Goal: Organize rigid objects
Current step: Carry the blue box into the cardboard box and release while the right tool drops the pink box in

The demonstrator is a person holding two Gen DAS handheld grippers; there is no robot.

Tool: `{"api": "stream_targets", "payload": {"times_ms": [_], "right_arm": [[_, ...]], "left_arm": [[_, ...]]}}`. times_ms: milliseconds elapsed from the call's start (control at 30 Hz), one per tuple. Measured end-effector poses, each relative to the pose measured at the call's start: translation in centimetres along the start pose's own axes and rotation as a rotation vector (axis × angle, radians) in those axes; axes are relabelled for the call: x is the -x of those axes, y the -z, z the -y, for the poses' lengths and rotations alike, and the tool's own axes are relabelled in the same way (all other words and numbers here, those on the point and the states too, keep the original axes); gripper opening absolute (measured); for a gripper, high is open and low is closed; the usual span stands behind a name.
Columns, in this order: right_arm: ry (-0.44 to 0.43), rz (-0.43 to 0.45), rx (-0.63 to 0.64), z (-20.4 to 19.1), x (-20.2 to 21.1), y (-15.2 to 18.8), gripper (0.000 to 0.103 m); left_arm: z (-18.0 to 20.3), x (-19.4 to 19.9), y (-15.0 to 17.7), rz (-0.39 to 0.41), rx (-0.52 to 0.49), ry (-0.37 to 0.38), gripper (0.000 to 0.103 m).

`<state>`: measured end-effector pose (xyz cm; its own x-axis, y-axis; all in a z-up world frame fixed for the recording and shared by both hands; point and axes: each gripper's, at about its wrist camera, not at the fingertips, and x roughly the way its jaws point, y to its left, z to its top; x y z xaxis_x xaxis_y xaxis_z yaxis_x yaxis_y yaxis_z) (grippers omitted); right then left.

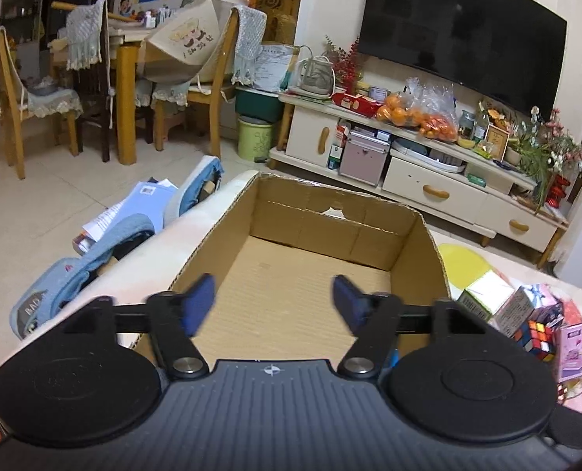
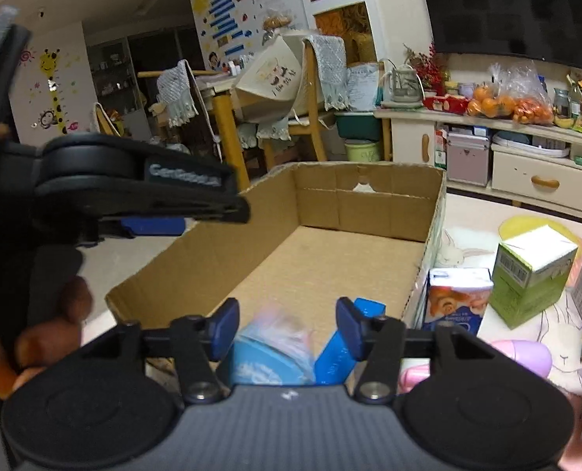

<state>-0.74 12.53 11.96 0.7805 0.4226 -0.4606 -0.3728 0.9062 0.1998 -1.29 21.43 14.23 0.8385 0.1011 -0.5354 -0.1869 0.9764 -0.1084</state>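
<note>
An open cardboard box (image 1: pixel 306 282) sits on the table, shown also in the right wrist view (image 2: pixel 330 267). My left gripper (image 1: pixel 273 300) is open and empty above the box's near end. My right gripper (image 2: pixel 287 325) is open above the box's near right corner, over a blurred light-blue round item (image 2: pixel 267 357) and a blue box (image 2: pixel 338 349) lying inside. Neither touches the fingers. The left gripper (image 2: pixel 134 188) shows at the left of the right wrist view. Small cartons (image 2: pixel 530 274), a milk carton (image 2: pixel 455 302) and a Rubik's cube (image 1: pixel 536 337) lie right of the box.
A pink oval item (image 2: pixel 522 357) lies on the table near my right gripper. A TV cabinet (image 1: pixel 428 180) with oranges stands behind. Dining chairs and a table (image 1: pixel 126 70) are at the back left. Blue bags (image 1: pixel 95 259) lie on the floor left of the table.
</note>
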Motion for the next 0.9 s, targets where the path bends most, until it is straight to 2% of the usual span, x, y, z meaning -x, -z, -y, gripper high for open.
{"api": "stream_targets", "payload": {"times_ms": [33,67,167,233,733,900], "right_arm": [[0.006,0.009,0.004,-0.1,0.5,0.1,0.069],[0.012,0.016,0.006,0.0,0.7,0.1,0.072],[0.010,0.040,0.001,0.3,2.3,0.3,0.074],[0.047,0.061,0.014,0.3,3.4,0.5,0.081],[0.194,0.078,-0.001,4.0,5.8,2.8,0.083],[0.227,0.071,0.024,5.0,5.9,4.0,0.084]], "left_arm": [[0.2,0.1,0.1,0.005,-0.010,-0.001,0.100],[0.3,0.2,0.1,0.008,-0.019,-0.002,0.102],[0.7,0.3,0.3,0.015,-0.038,-0.001,0.103],[0.8,0.4,0.4,0.017,-0.050,0.001,0.103],[0.0,0.2,0.4,0.006,-0.132,0.038,0.103],[-0.8,0.4,0.2,0.011,-0.119,0.055,0.103]]}}
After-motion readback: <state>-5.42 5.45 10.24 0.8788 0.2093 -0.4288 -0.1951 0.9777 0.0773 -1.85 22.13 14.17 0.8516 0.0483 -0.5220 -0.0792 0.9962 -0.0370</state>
